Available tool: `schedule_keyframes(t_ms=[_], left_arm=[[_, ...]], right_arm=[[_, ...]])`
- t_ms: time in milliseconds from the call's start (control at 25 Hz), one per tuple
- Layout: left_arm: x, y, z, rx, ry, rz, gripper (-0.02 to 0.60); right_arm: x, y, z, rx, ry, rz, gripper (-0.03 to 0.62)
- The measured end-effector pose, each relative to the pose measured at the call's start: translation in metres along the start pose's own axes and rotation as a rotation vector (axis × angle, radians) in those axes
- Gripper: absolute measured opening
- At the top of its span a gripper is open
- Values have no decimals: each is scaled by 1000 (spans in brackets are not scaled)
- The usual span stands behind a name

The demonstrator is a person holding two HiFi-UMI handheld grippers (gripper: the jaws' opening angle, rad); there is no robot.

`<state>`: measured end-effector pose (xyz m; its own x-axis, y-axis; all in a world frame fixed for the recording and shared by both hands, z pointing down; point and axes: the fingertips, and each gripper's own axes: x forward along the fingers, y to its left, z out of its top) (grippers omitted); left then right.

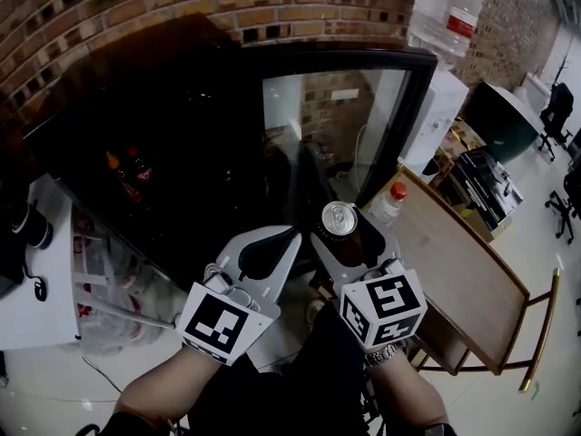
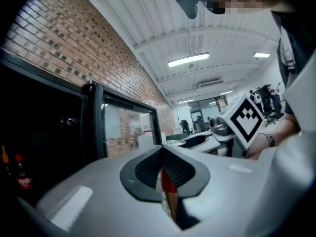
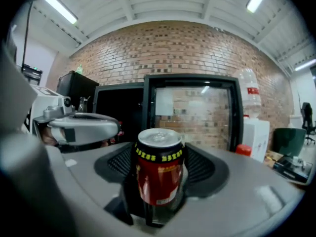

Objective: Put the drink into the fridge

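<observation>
Brick wall point(image 1: 136, 7), one open fridge point(image 1: 163, 116), one red can point(image 3: 159, 174) in right gripper point(image 3: 160, 156)

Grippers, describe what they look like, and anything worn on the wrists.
Both the left gripper and right gripper are pale grey moulded shells with black ribbed pads inside the jaws. Each carries a white cube printed with black square markers. A metal watch is on the right wrist.

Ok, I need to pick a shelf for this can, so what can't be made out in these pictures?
Fridge shelves: head view, interior too dark; only two bottles show.
Can base: right gripper view, sunk inside the right gripper.
Red strip below the shut left gripper: left gripper view, pads hide the rest.
</observation>
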<state>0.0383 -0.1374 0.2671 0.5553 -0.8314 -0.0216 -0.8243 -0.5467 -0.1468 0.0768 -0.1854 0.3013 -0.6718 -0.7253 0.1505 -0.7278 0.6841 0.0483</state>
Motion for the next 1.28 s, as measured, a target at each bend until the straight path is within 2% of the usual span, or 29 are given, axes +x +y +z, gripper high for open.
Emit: schedule_keyframes(t_ms=[360,600,880,1280], left_arm=[[-76,77,-11,-7,26,195,5],[-122,121,-20,-12,44,288,5],[-153,158,-28,-18,62,355,5],[-165,198,-27,-7,54,401,5]], right_arm=[[66,98,20,-32,-28,201,314],[108,153,27,-48,-29,288,314],[149,189,31,-47,-25,342,314],[189,218,16,-53,23,402,314]])
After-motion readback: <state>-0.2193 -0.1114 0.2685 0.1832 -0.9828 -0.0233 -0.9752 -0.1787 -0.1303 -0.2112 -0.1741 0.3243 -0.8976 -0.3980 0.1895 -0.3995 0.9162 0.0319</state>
